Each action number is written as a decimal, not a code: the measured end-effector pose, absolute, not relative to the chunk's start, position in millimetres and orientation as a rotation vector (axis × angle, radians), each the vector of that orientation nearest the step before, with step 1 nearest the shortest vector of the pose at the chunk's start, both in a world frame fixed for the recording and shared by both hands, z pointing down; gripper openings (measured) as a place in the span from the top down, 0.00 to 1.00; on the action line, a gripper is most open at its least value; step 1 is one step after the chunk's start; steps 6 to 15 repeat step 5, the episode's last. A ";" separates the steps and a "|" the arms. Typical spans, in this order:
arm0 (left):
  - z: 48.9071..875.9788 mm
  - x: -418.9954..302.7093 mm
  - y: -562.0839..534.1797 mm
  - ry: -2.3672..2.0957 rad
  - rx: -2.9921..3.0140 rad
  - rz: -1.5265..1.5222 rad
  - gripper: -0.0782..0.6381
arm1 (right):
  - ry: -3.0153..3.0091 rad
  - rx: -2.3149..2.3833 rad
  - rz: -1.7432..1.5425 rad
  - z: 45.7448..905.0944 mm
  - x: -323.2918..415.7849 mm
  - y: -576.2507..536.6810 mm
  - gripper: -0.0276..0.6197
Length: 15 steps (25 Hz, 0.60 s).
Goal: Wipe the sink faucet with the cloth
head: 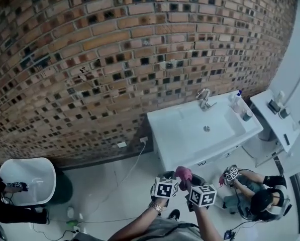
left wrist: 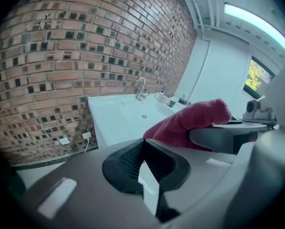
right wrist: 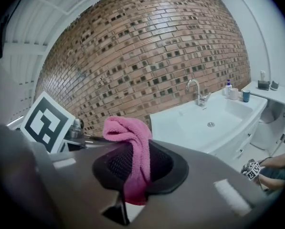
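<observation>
Holding the pink terry cloth (right wrist: 129,133) clamped in our right claw (right wrist: 135,168), left claw (left wrist: 143,150) closed on nothing, we judge the upright curved chrome sink faucet (head: 204,98) well apart at one o'clock, nearer the right claw.

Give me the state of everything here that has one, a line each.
left gripper, shut, nothing between its fingers.
right gripper, shut on the cloth.
cloth, bunched, clamped, held well away from the sink.
faucet, no water seen running.
sink, drain uncovered.
bottle, upright on the sink's rim.
</observation>
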State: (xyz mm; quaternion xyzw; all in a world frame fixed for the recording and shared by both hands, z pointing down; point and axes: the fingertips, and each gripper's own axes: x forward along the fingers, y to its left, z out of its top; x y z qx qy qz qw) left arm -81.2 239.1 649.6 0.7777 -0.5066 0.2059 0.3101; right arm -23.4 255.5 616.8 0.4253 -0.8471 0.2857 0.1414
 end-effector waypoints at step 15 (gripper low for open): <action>635.8 -71.9 248.3 -1.377 2.091 0.543 0.87 | -2.520 1.178 0.796 594.7 -30.9 269.5 0.87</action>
